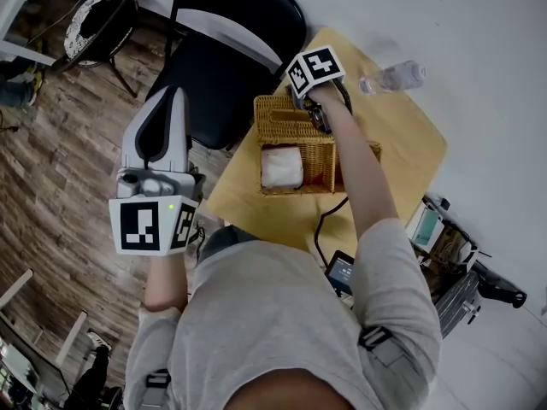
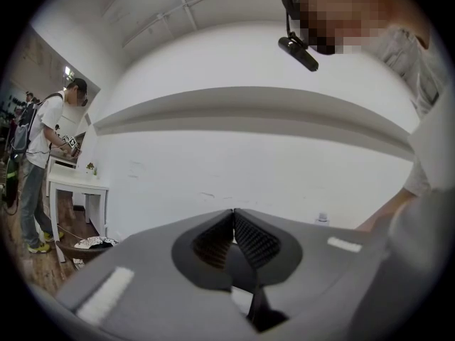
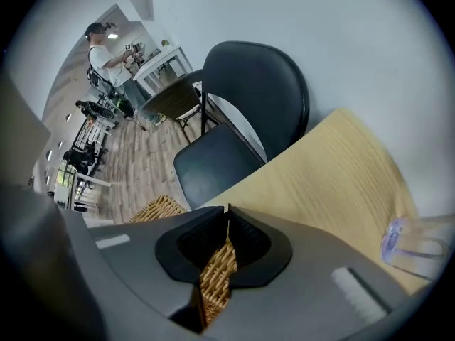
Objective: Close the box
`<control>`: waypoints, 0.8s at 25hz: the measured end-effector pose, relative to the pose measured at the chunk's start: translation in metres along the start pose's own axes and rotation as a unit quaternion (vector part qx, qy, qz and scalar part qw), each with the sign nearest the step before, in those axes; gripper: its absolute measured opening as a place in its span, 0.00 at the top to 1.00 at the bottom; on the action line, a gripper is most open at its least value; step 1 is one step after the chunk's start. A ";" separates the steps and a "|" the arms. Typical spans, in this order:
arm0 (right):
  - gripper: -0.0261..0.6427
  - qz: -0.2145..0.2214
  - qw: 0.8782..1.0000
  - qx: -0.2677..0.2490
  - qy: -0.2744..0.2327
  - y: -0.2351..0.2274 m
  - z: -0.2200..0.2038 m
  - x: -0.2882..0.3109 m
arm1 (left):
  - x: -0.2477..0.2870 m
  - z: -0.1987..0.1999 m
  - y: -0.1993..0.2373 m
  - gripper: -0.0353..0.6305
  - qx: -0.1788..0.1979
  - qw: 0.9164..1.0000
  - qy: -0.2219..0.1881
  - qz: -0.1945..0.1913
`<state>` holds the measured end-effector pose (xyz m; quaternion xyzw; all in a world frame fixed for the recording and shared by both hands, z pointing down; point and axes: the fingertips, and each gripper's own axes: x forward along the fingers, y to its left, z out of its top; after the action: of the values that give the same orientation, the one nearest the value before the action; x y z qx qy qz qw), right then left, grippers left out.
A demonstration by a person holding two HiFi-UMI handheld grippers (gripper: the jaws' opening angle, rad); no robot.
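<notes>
A wicker box (image 1: 318, 162) stands open on the wooden table (image 1: 402, 143), with a white bundle (image 1: 281, 167) inside it. Its wicker lid (image 1: 278, 116) lies tilted back toward the chair. My right gripper (image 1: 318, 120) is at the lid's edge, and in the right gripper view the gripper (image 3: 227, 210) is shut on a strip of the wicker lid (image 3: 217, 275). Held up off the table to the left, my left gripper (image 1: 173, 96) is shut on nothing. In its own view the left gripper (image 2: 233, 213) faces a white wall.
A black chair (image 1: 231, 49) stands behind the table. A clear plastic bottle (image 1: 393, 77) lies at the table's far edge. A small screen device (image 1: 340, 272) and a black cable (image 1: 323, 220) sit near the front edge. A person (image 2: 43, 162) stands far off.
</notes>
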<state>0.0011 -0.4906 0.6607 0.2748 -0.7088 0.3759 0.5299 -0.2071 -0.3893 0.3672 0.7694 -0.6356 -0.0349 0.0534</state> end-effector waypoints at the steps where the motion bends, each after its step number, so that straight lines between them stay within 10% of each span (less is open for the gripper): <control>1: 0.92 -0.002 1.000 -0.003 0.001 0.000 0.000 0.000 | 0.000 0.001 0.001 0.86 0.000 1.000 -0.001 0.001; 20: 0.93 0.018 0.988 0.020 -0.154 0.022 0.032 -0.084 | -0.017 0.029 -0.007 0.86 0.011 0.999 -0.032 -0.013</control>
<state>-0.0093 -0.5049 0.5705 0.3266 -0.7793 0.3527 0.4021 -0.2072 -0.3720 0.3373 0.7765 -0.6274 -0.0533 0.0246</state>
